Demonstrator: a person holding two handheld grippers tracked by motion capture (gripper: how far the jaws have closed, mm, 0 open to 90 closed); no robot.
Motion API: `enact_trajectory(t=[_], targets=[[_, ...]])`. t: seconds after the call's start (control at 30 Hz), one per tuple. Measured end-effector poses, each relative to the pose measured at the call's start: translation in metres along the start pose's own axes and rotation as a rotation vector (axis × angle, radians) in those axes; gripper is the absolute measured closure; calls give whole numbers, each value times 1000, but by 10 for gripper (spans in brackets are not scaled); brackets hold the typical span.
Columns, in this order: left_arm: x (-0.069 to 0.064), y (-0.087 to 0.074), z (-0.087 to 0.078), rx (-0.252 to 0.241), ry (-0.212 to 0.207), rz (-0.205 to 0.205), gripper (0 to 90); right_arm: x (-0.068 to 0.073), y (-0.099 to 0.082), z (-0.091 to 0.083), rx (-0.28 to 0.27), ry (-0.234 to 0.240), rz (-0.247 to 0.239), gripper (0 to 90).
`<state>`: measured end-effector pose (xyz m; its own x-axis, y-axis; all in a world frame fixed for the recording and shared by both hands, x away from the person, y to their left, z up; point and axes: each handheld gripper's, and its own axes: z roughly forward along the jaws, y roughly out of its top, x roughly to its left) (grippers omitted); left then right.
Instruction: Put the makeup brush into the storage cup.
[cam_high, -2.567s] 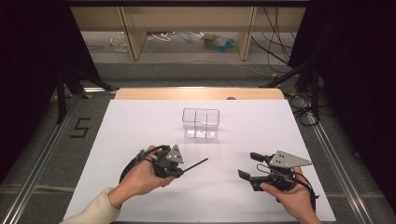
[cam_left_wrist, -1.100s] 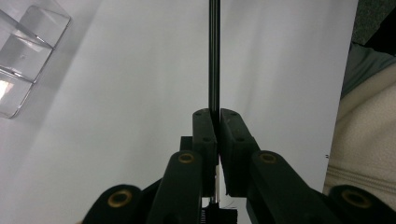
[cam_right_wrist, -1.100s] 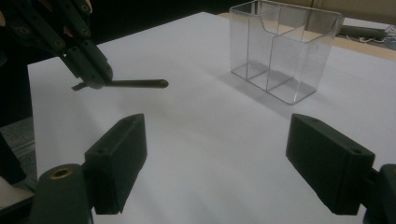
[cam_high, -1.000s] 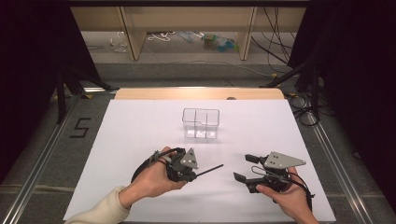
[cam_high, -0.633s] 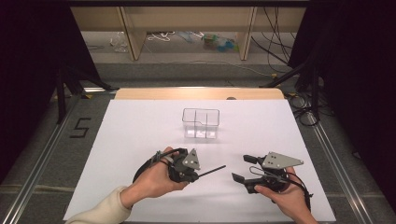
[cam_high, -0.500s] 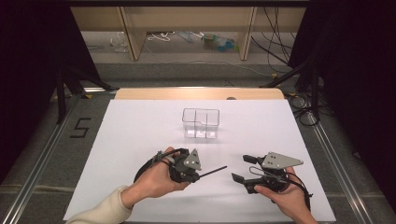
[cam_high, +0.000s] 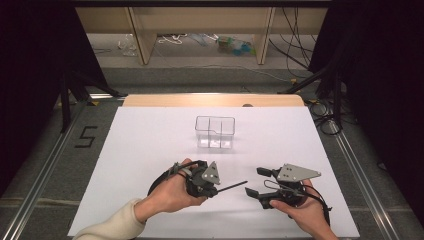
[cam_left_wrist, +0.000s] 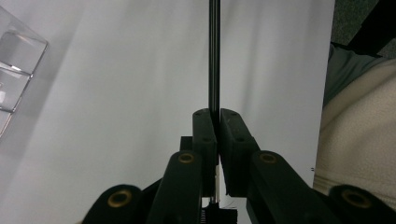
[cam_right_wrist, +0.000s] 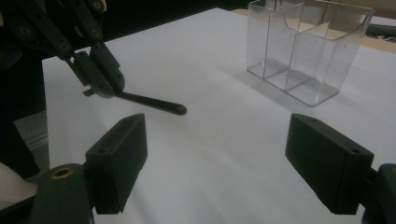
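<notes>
The left hand-held gripper (cam_high: 214, 190) sits at the near middle of the white surface (cam_high: 150, 135), its jaws pressed together on a thin black rod (cam_high: 232, 186). In the high view the rod sticks out level to the right from the jaws, its free tip pointing toward the right hand-held gripper (cam_high: 255, 182) and stopping just short of it. The left gripper view shows the same rod (cam_left_wrist: 214, 56) running straight away from between the two black pads (cam_left_wrist: 205, 135), clamped at its near end.

The right hand-held gripper rests low at the near right of the surface, held in the person's right hand (cam_high: 300, 215). Its jaws are spread wide with nothing between them. In the right gripper view the rod's rounded tip (cam_right_wrist: 177, 109) hangs just above the surface, beyond the left jaw.

A clear plastic box with inner dividers (cam_high: 215, 132) stands upright farther back, near the middle of the surface, well apart from both grippers.
</notes>
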<state>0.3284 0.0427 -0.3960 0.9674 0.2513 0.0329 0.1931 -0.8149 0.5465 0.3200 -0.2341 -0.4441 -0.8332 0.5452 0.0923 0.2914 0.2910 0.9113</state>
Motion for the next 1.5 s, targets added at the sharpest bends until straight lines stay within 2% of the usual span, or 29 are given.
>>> enact_trajectory(t=[0.07,0.17,0.3,0.43,0.47,0.5,0.83,0.87,0.9,1.0,1.03,1.17,1.3,1.33,1.5], targets=[[0,1,0,9,-5,11,853,0,0,1,0,1,0,221],[-1,1,2,2,-9,-1,852,2,0,2,9,14,-1,225],[-2,1,3,10,-6,9,853,3,1,5,12,28,-5,231],[-3,1,5,9,-16,8,852,5,1,5,30,23,-6,236],[-3,1,5,9,-16,8,853,5,1,5,30,23,-6,236],[-3,2,5,12,-14,19,853,6,1,8,15,43,-5,240],[-6,6,8,13,-18,31,852,8,0,13,11,72,-14,272],[-6,6,9,19,-20,38,852,8,0,14,1,75,-12,290],[-7,7,10,11,-21,32,853,9,1,11,39,73,-15,328],[-7,7,10,20,-26,37,853,10,1,13,27,89,-16,351],[-7,7,11,25,-27,51,853,10,0,14,31,102,-27,380],[-8,8,11,12,-26,43,853,11,0,14,39,118,-25,421],[-8,8,11,15,-23,53,853,12,0,15,48,138,-24,489],[-7,8,11,21,-24,54,853,13,0,16,55,151,-34,531],[-8,7,12,21,-28,53,852,13,0,16,61,167,-40,578]])
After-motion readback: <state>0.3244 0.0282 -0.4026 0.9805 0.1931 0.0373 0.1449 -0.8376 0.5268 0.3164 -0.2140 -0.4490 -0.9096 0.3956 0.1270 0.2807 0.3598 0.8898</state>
